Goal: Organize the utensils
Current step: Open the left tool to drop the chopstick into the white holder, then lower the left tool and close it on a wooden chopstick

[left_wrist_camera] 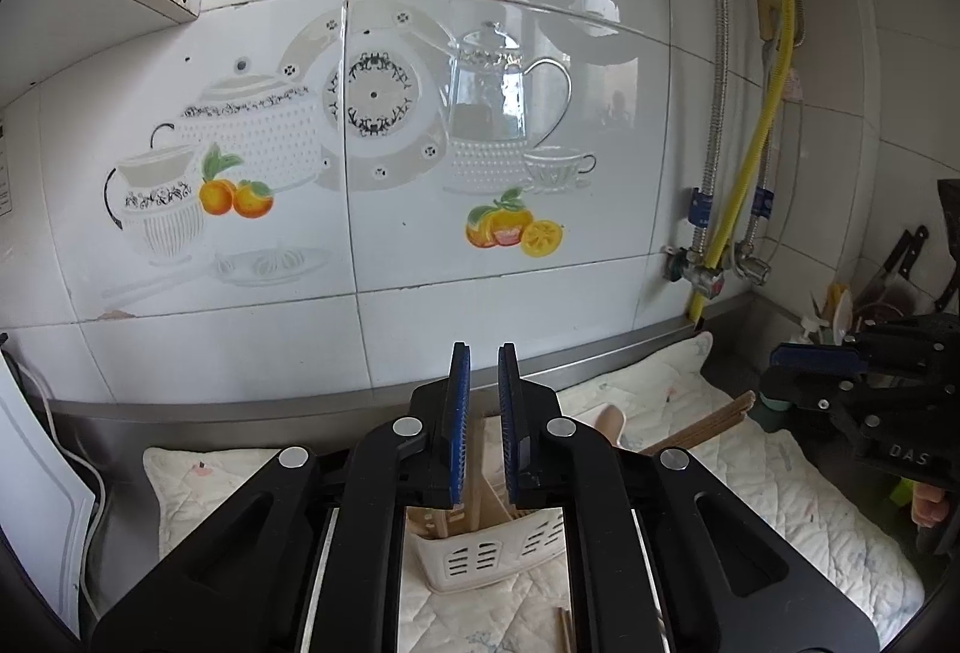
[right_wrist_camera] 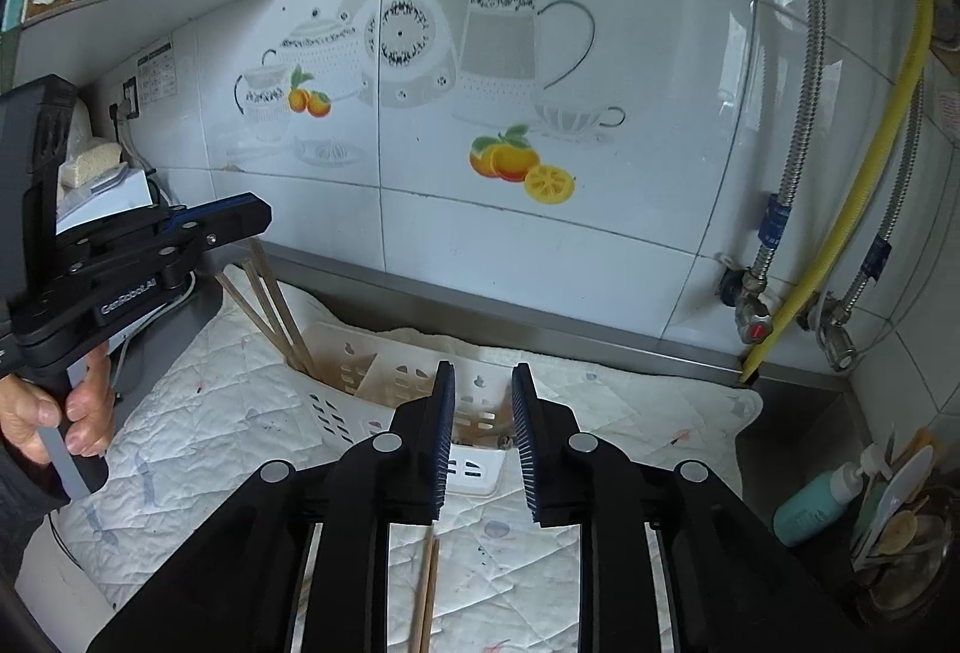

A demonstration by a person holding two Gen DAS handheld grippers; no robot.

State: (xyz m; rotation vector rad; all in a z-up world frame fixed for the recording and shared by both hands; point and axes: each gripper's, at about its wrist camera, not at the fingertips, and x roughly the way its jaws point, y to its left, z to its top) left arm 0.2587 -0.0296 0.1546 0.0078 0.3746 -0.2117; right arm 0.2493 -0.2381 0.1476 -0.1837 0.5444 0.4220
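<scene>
The right gripper [right_wrist_camera: 483,383] hangs spread and empty above two chopsticks [right_wrist_camera: 427,593] lying on the quilted cloth [right_wrist_camera: 630,413]; just beyond, the white basket [right_wrist_camera: 384,383] holds more chopsticks [right_wrist_camera: 270,305]; the left gripper [left_wrist_camera: 483,365], slightly parted, pinches nothing; tiled wall [right_wrist_camera: 540,245] behind.

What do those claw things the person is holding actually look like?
Each claw is black plastic with silver rivets and two flat fingers faced with ribbed blue pads. The left one's side bears white lettering, above a grey trigger. The person's sleeve is dark.
</scene>
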